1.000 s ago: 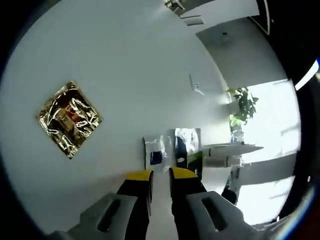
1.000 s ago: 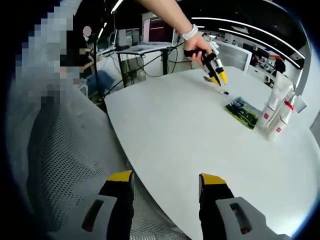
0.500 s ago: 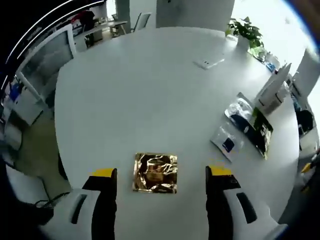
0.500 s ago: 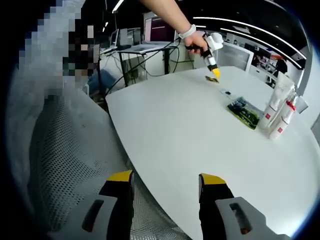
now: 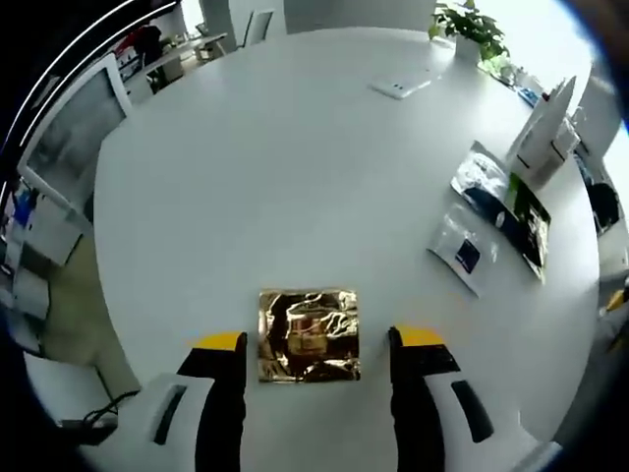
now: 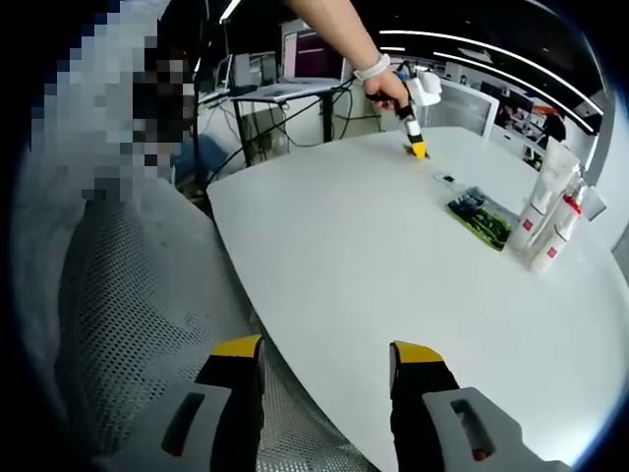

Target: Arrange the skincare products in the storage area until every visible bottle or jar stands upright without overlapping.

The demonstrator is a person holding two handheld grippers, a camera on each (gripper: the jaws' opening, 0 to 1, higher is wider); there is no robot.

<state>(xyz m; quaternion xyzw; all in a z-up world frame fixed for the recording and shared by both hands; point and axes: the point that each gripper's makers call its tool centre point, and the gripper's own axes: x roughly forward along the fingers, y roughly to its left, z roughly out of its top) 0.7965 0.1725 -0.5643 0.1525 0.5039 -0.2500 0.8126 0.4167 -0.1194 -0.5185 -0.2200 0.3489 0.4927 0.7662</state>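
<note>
A crinkled gold foil sachet (image 5: 308,334) lies flat on the round white table (image 5: 275,177). My left gripper (image 5: 319,344) hangs open just above it, one jaw on each side, touching nothing. Farther right lie a clear sachet with a blue patch (image 5: 462,254), a green-black sachet (image 5: 529,221) and a silvery one (image 5: 479,182), with white tubes (image 5: 545,133) standing behind them. My right gripper (image 6: 327,349) is open and empty at the table's near edge. From there the left gripper (image 6: 419,150) points down at the far side, and red-labelled white tubes (image 6: 545,231) stand upright beside the green sachet (image 6: 482,218).
A grey mesh chair (image 6: 128,324) sits under my right gripper, left of the table edge. A white flat device (image 5: 398,87) and a potted plant (image 5: 472,20) are at the table's far side. Office chairs (image 5: 69,108) and desks (image 6: 285,93) surround the table.
The left gripper went from nearly shut and pointing sideways to open and looking down, then came closer over the gold sachet. The right gripper has stayed still.
</note>
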